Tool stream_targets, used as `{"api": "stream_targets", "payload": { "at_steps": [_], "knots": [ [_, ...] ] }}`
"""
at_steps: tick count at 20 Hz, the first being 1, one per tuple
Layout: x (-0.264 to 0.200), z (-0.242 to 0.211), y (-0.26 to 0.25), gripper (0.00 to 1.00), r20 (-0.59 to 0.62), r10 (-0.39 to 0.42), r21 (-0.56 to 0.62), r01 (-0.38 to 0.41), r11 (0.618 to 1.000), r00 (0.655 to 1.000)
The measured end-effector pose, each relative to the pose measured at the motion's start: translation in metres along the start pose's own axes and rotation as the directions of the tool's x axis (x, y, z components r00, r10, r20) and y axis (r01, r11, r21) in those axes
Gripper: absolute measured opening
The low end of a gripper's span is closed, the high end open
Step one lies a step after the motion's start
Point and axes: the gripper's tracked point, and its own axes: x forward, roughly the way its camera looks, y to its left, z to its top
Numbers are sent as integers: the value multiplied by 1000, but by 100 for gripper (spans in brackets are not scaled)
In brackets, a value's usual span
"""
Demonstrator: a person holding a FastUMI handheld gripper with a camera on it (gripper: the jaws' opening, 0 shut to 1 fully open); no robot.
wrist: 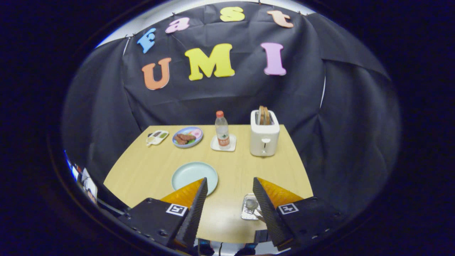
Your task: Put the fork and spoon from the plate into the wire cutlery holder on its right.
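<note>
A pale green plate (192,174) lies on the wooden table (149,170), just ahead of my left finger (195,202), which covers its near edge. The part of its surface that I see is bare. The wire cutlery holder (248,210) stands to the right of the plate, seen from above and half hidden behind my right finger (265,204). Inside it a spoon's (251,204) rounded end shows, with another pale cutlery piece beside it that I cannot tell apart. My gripper (230,179) hangs above the table's near edge, open, with nothing between its fingers.
At the back of the table stand a white toaster (264,137) with bread in it, a water bottle (222,129) on a white coaster, a blue plate of food (187,137) and a small sauce dish (157,137). Black cloth walls close in the booth.
</note>
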Motion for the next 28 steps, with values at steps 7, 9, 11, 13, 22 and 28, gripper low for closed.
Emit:
{"api": "stream_targets", "payload": {
  "at_steps": [7, 9, 11, 13, 22, 28],
  "knots": [
    [-55, 71, 23, 93, 278, -46, -86, 72, 994, 959],
    [-67, 81, 32, 96, 332, -46, -75, 75, 994, 942],
    [-78, 92, 33, 96, 383, -65, -67, 97, 993, 921],
    [-87, 96, 39, 96, 412, -64, -59, 97, 994, 909],
    [-90, 93, 43, 96, 421, -61, -49, 90, 995, 905],
    [-90, 84, 33, 96, 403, -77, -45, 104, 994, 912]
  ]
}}
